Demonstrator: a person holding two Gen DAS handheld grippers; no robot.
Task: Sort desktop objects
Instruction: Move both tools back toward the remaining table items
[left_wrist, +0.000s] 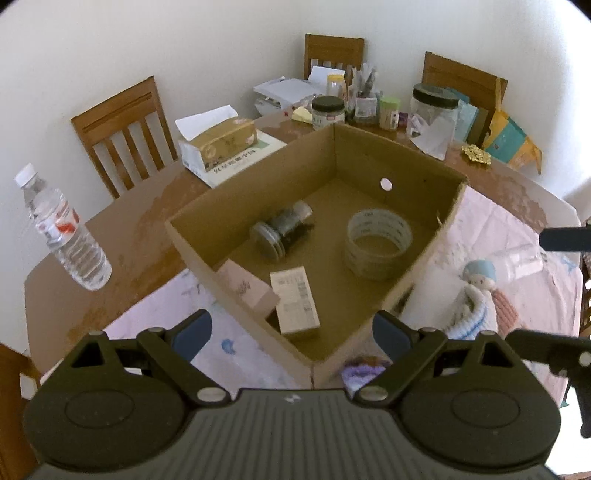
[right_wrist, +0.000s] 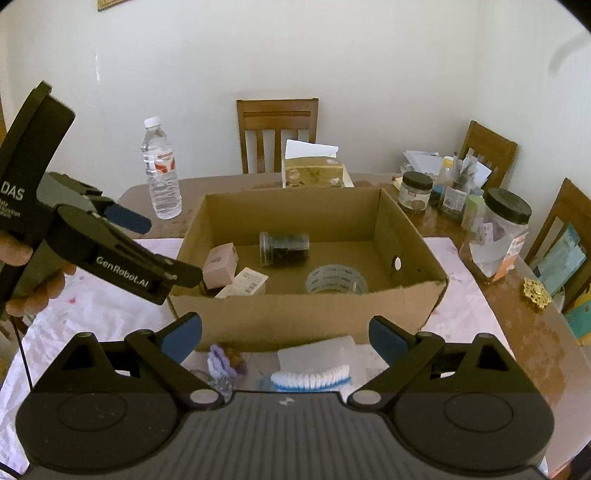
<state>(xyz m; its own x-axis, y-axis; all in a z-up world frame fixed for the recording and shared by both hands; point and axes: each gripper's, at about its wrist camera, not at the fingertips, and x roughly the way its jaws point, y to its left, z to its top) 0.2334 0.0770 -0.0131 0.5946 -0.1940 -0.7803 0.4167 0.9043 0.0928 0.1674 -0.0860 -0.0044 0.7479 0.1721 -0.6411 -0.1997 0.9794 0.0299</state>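
You are holding both tongs, left (left_wrist: 291, 332) and right (right_wrist: 286, 338), apart and empty near the box (right_wrist: 306, 314); reaching low is risking snagging its rim.

Soft, even daylight, moderately bright; white wall (right_wrist: 332, 55) washed pale; shadows faint, deepest inside cardboard box (left_wrist: 369, 155); strong fisheye bending at edges, dark vignette in corners; mild softness throughout; no harsh glare.

The cardboard box (right_wrist: 306, 306) stands on the bench (right_wrist: 517, 314). In it lie a jar (right_wrist: 283, 248), a tape roll (right_wrist: 336, 280) and two cartons. Behind it stand the tissue box (right_wrist: 314, 171) and, to the left, the water bottle (right_wrist: 160, 173).
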